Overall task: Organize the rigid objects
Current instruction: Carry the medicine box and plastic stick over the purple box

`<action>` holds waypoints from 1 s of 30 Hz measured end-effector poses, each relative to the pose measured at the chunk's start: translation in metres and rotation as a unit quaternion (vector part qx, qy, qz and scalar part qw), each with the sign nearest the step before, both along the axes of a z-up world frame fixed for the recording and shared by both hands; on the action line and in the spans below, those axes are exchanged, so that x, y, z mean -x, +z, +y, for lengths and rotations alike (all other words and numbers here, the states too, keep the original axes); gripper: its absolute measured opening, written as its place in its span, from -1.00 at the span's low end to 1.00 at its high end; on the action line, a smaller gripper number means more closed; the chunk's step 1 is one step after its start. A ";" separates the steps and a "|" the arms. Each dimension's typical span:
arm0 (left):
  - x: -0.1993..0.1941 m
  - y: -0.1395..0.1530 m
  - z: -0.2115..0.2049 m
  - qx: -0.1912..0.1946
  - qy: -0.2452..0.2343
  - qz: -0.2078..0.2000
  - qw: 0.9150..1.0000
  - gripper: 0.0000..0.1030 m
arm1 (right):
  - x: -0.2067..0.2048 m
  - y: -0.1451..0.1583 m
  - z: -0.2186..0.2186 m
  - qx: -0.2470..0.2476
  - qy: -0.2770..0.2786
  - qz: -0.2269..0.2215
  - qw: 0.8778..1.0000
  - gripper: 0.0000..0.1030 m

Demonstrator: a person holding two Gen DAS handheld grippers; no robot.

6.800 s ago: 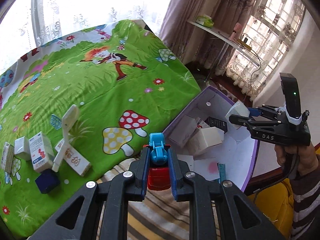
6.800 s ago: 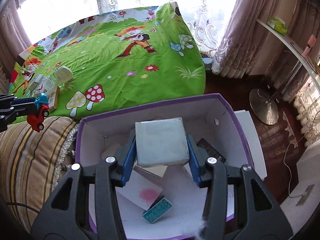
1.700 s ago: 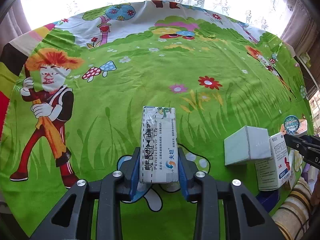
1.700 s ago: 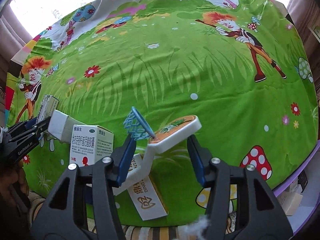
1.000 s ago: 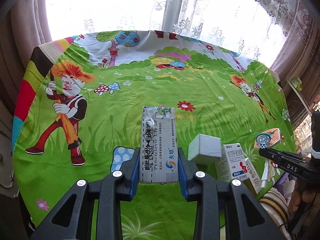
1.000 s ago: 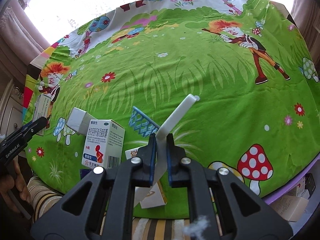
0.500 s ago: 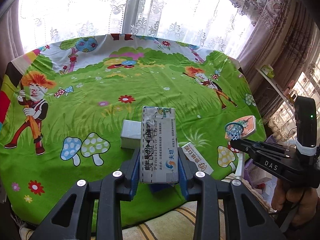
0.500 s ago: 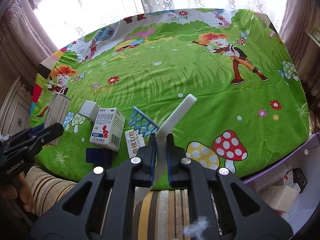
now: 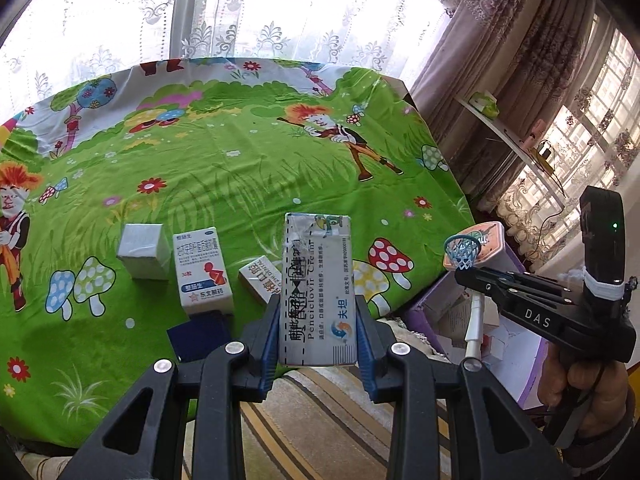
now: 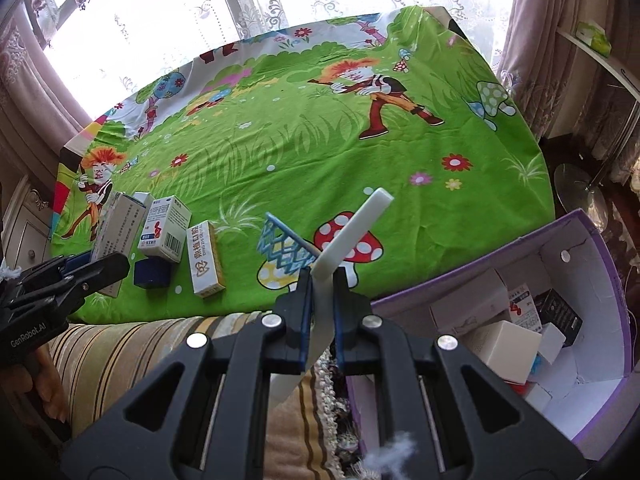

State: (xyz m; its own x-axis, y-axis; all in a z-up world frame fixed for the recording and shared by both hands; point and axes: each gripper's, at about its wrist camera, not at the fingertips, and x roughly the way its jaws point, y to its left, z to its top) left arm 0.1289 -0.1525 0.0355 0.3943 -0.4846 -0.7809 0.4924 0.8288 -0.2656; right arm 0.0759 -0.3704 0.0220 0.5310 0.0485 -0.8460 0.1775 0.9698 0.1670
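Note:
My left gripper (image 9: 318,334) is shut on a grey-white cream box (image 9: 317,288), held upright above the striped cushion edge. It also shows in the right wrist view (image 10: 116,236). My right gripper (image 10: 322,300) is shut on the white post of a toy basketball hoop (image 10: 348,232) with a blue net (image 10: 286,246). In the left wrist view the hoop (image 9: 466,250) hangs at the near edge of the purple storage box (image 9: 532,364). On the green cartoon sheet lie a white cube (image 9: 142,250), a red-and-white medicine box (image 9: 202,270), a flat white box (image 9: 262,282) and a dark blue block (image 9: 200,334).
The purple box (image 10: 600,240) at the right holds several small cartons. A striped cushion (image 10: 140,344) lies between the bed and me. Curtains, a white shelf (image 9: 508,140) and a lamp base (image 10: 580,192) stand beyond the bed's right side.
Both grippers have drawn back and swung right, away from the bed, each with its object still held. The purple box has come further into the right wrist view.

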 end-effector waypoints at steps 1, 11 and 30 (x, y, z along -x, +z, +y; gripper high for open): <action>0.002 0.000 -0.006 0.000 -0.007 0.001 1.000 -0.33 | 0.007 0.001 -0.007 0.006 -0.007 0.000 1.000 -0.76; 0.026 0.003 -0.071 0.011 -0.089 0.020 0.996 -0.33 | 0.073 0.013 -0.089 0.022 -0.096 0.018 0.995 -0.76; 0.054 -0.010 -0.151 0.010 -0.176 0.060 0.982 -0.32 | 0.138 -0.021 -0.206 0.042 -0.235 0.070 0.969 -0.76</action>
